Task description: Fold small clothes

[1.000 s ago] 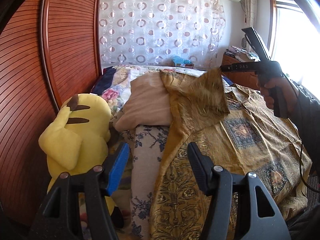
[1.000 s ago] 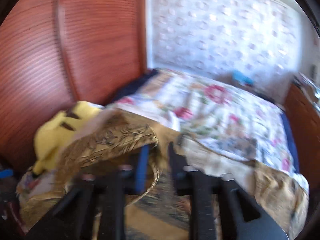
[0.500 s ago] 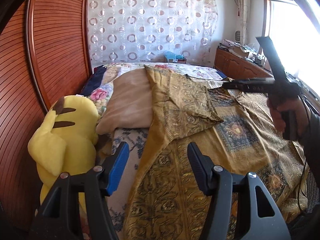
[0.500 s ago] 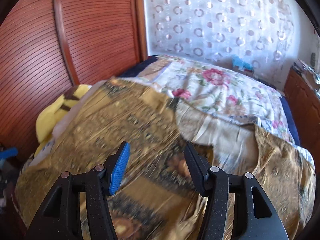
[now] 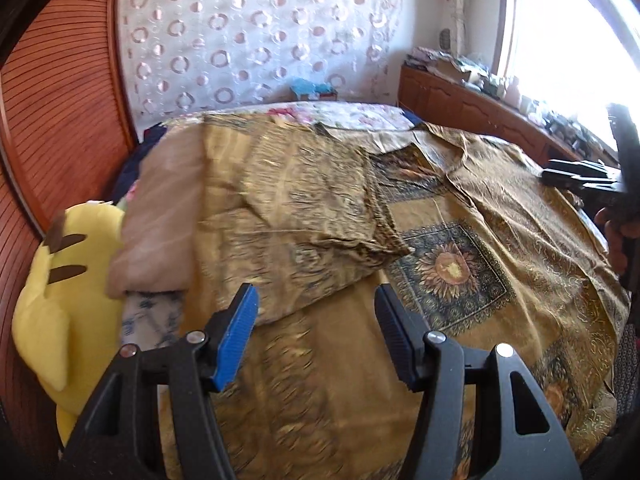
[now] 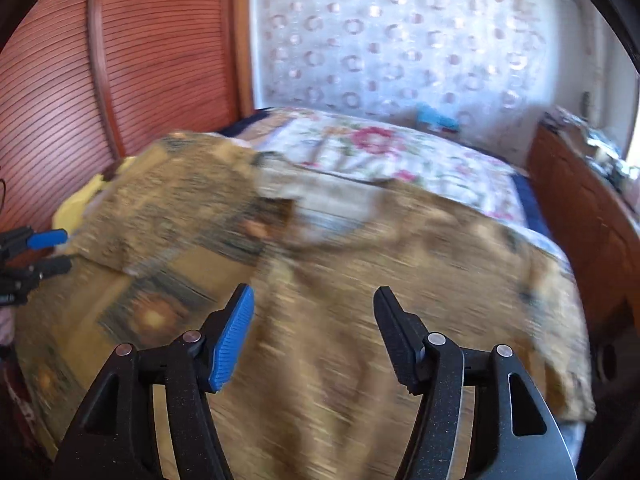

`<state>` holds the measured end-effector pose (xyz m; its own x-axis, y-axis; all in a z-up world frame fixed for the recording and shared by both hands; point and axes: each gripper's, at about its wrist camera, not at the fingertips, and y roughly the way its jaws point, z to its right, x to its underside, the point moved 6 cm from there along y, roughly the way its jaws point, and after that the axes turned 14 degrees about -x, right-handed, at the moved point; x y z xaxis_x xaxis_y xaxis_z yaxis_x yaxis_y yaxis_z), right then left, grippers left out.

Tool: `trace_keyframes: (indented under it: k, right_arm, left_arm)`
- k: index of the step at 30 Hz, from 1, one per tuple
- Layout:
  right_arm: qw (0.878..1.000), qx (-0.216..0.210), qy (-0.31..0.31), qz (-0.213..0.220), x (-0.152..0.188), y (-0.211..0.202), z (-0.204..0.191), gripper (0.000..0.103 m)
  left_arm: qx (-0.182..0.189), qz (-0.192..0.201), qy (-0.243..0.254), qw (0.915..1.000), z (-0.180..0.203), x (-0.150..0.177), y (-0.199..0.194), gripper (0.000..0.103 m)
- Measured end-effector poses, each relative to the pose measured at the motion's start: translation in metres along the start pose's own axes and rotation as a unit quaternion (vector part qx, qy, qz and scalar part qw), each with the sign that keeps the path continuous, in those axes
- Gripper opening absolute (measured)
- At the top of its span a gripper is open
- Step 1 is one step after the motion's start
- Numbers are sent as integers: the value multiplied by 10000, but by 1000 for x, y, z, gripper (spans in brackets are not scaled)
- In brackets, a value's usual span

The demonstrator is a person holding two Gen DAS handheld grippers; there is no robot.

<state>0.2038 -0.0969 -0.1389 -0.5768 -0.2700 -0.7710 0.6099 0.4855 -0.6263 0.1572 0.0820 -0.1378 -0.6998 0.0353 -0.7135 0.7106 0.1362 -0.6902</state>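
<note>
We judge that we are early in the fold: one side of the gold patterned garment point(image 5: 460, 240) has been laid over its middle, and the flap point(image 5: 304, 216) lies flat on top, towards ten o'clock in the left wrist view. The garment itself is spread across the bed point(image 5: 360, 114), covering most of it, with its lower hem hanging off the near edge.

Our left tool point(image 5: 316, 312) hovers over the near part of the cloth with its jaws wide apart and nothing between them. Our right tool point(image 6: 312, 316) is likewise spread wide and empty, above the cloth on the other side; in the left view it shows at three o'clock, held in a hand point(image 5: 616, 240). The right wrist view is blurred, so finer detail there is lost.

The next move, we think, calls for pinching the opposite side, at about two o'clock, and bringing it over to meet the flap.

A yellow plush toy point(image 5: 60, 280) sits at nine o'clock beside a tan pillow point(image 5: 160, 216). Beyond are a floral bedspread point(image 6: 400, 152), a curtain with rings point(image 5: 256, 40), a slatted wooden panel point(image 5: 60, 100) and a bright window point(image 5: 568, 28).
</note>
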Motion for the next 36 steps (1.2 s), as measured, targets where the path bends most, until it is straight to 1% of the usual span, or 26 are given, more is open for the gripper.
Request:
trace_keyframes:
  k: [1,4,8,10,12,14,16,20,23,26,28,30,31,33,34,35,36]
  right_arm:
    - [9999,122,66,5,5,-7,13,72]
    - [9967,720,368,-16,25,-33,71,73]
    - [9900,1112,869,19,47,-62,137,73]
    - [9856,1313,1069,-37,58,-71,166,73]
    - [9815,1416,1282,-107,69,-76,187,73]
    - [9777,1361,1593,-156,80,-80,207,73]
    - [9751,1277,1801,-206,91,-83,217,73]
    - [9731,1033,2023,-382,104,-83,217,73]
    - [9717,883,2154,-402,107,-83,221,73]
    - [9699,789,2267,-405,108,-83,223,72]
    - [9698,699,2304,-374,108,-83,221,67]
    - [9701,617,2322,-349,107,-83,219,58]
    - [9706,597,2308,-340,105,-82,218,55]
    - [9727,651,2203,-327,103,-84,213,39]
    - [9739,805,2094,-347,102,-86,211,35]
    - [9752,944,1968,-369,100,-87,210,29]
    - [9762,1036,1865,-385,98,-84,209,21]
  left_arm:
    - [11,-12,36,10000,3,-1,2,60]
    - [64,-97,184,9998,18,-5,9,60]
    - [127,-213,333,9991,32,-9,16,60]
    - [109,-256,417,9987,37,-10,20,60]
    - [99,-308,473,9984,42,-10,23,60]
    - [104,-388,515,9979,45,-9,26,60]
    - [126,-460,536,9974,46,-9,29,60]
    - [151,-470,547,9973,45,-10,29,60]
    - [160,-474,562,9972,46,-10,29,63]
    - [170,-480,618,9968,48,-10,30,69]
    - [180,-489,612,9968,49,-10,31,73]
    - [217,-508,635,9964,49,-10,31,78]
    - [208,-507,659,9963,50,-9,31,78]
    - [216,-511,668,9962,50,-10,31,79]
    - [225,-513,667,9962,50,-10,31,80]
    - [240,-518,674,9961,50,-9,31,81]
    - [237,-523,690,9960,51,-9,31,84]
